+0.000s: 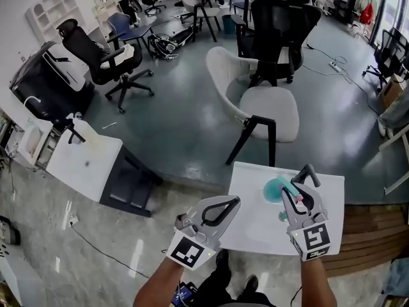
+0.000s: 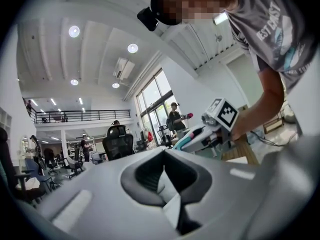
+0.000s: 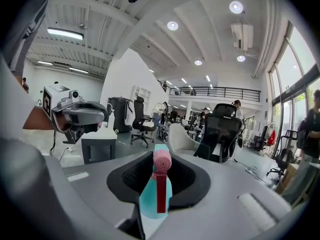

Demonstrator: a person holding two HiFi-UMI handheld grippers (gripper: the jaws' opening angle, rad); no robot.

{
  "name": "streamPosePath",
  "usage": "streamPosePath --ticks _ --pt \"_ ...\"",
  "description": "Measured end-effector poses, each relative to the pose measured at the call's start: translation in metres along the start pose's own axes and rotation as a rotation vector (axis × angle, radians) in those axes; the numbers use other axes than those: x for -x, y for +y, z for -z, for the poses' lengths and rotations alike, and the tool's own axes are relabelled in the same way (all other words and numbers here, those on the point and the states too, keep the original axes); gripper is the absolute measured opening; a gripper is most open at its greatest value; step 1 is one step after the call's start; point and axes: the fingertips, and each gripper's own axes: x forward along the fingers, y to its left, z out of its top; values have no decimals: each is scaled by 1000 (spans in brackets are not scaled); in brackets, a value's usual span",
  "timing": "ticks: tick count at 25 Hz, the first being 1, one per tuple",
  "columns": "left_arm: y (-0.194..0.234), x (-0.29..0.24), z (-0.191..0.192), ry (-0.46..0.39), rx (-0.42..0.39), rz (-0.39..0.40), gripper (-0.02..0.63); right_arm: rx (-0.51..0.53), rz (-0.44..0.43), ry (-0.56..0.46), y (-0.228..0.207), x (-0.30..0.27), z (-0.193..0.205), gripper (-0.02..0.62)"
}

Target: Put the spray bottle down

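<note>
My right gripper [image 1: 305, 174] is shut on the spray bottle [image 1: 277, 188], a teal bottle with a pink head, and holds it over the far part of the white table [image 1: 255, 235]. In the right gripper view the spray bottle [image 3: 156, 194] sits between the jaws with its pink nozzle pointing forward. My left gripper [image 1: 235, 201] is at the table's left edge, jaws closed with nothing between them. In the left gripper view the jaws of my left gripper [image 2: 165, 154] meet, and the spray bottle [image 2: 181, 143] shows to the right in the other hand's gripper.
A white shell chair [image 1: 255, 101] stands just beyond the table, with a black office chair [image 1: 281, 24] behind it. A white counter [image 1: 83, 158] is to the left, and wooden flooring [image 1: 374, 235] to the right. People stand in the background.
</note>
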Motion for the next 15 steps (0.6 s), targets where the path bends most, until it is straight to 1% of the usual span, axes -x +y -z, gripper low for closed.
streamPosePath --ticks 10,15 --pt "21 0 57 46 51 -21 2 -1 -46 32 11 -65 34 87" --pt "31 1 86 65 74 -29 2 -18 -70 40 19 -100 52 87"
